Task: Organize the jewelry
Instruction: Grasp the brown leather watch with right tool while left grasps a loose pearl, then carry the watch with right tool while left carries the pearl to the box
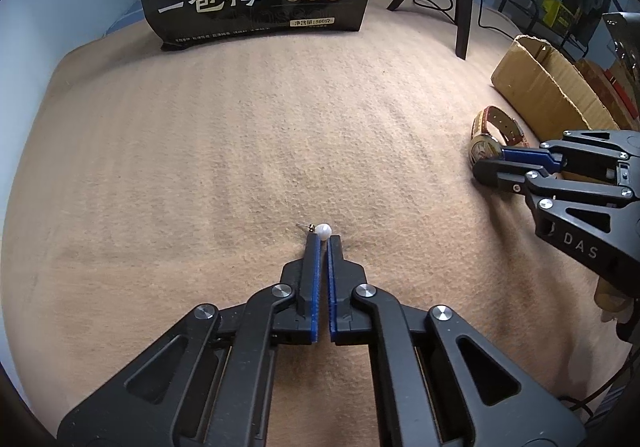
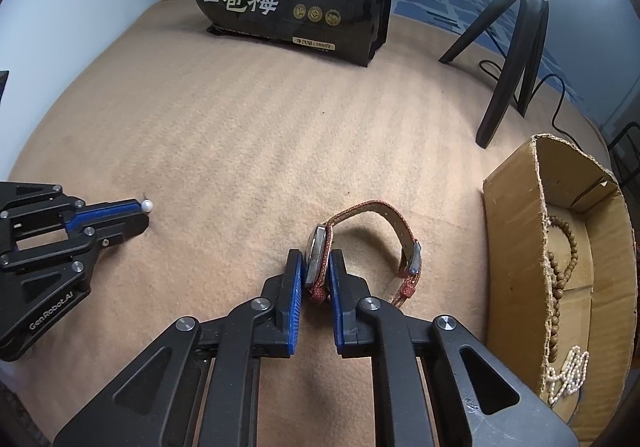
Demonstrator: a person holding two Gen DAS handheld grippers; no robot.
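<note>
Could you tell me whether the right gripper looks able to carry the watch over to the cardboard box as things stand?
Probably yes. The right gripper is shut on the watch, and only bare blanket lies between it and the open-topped cardboard box beside it. The beads inside leave room.
</note>
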